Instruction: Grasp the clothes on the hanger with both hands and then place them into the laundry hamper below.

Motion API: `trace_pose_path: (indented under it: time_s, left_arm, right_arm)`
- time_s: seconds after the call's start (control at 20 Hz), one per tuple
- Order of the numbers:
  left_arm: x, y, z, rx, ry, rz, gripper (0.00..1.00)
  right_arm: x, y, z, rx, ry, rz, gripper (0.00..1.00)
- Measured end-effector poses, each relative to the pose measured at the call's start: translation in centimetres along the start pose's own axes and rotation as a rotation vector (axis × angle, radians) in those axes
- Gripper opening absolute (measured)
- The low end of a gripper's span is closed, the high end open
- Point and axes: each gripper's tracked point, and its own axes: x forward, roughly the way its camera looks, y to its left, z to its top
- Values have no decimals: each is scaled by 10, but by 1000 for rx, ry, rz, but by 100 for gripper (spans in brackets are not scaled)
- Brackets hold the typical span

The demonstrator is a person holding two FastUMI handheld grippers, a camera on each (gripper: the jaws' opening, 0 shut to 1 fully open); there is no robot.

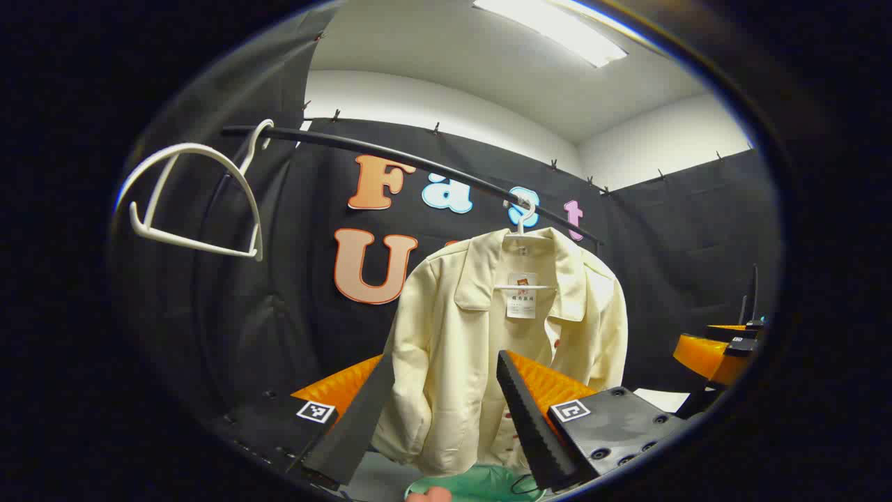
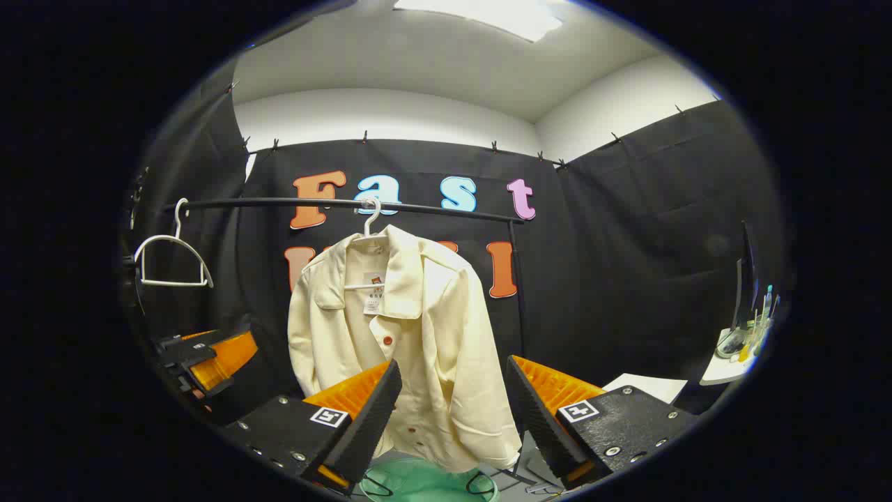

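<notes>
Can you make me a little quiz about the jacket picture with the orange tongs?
1. True or false: the cream jacket hangs on a hanger on the black rail.
2. What colour is the hamper below the jacket? A green, B red, C blue.
3. Fill in: the other white hanger on the rail is ___.

Key: 1 true. 2 A. 3 empty. Both the left tongs and the right tongs are open and not touching the jacket.

Cream jacket: matt woven cloth, looking smooth. Hanger: glossy white plastic. Rail: showing smooth black metal.
</notes>
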Motion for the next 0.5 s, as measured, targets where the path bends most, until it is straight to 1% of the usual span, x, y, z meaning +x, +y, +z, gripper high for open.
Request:
trace_pose_path:
  time_s: [0.15, 0.35, 0.4, 0.45, 0.5]
  left_arm:
    - [12, -4, -1, -7, 6, -67, 96]
    - [22, 0, -5, -14, 15, -105, 96]
    - [24, 2, -4, -18, 12, -108, 93]
    - [26, 1, -4, -23, 13, -117, 96]
    - [27, 0, -5, -26, 17, -131, 96]
  right_arm:
    - [-9, 1, 5, -3, -6, -45, 94]
    - [-8, 4, 5, -42, -11, -88, 94]
    - [-7, 5, 7, -49, -19, -96, 94]
    - [-7, 5, 9, -55, -24, -104, 94]
    - [-6, 5, 9, -57, -22, -114, 94]
